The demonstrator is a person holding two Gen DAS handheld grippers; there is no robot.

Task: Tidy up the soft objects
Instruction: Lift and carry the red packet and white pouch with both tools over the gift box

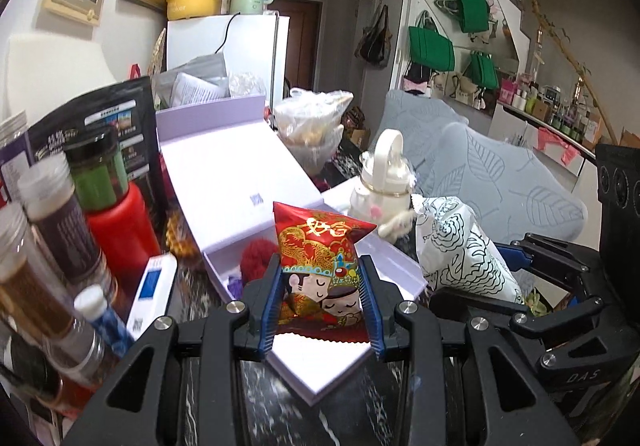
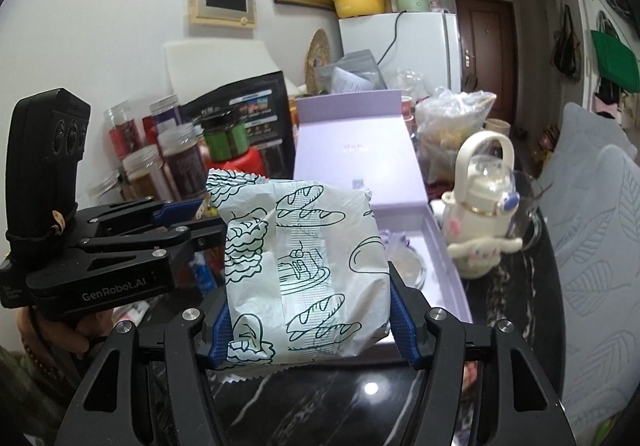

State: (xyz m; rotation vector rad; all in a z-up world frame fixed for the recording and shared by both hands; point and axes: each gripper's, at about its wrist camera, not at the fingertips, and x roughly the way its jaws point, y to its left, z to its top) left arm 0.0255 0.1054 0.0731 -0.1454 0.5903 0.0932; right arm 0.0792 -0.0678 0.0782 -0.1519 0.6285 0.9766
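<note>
My left gripper (image 1: pixel 322 286) is shut on a red snack packet (image 1: pixel 320 258) with a cartoon couple printed on it, held above the open lilac box (image 1: pixel 224 182). My right gripper (image 2: pixel 310 294) is shut on a white bread bag (image 2: pixel 308 262) with green line drawings, lifted in front of the same lilac box (image 2: pixel 352 162). That white bag (image 1: pixel 460 250) also shows at the right of the left wrist view, held in the right gripper (image 1: pixel 516 266). A red fluffy thing (image 1: pixel 256 258) lies inside the box.
Jars and a red bottle (image 1: pixel 120 222) crowd the left of the dark marble table (image 1: pixel 320 418). A cream plush-covered bottle (image 2: pixel 480 206) stands right of the box, a bag of snacks (image 2: pixel 448 118) behind it. A grey quilted sofa (image 2: pixel 592 230) lies to the right.
</note>
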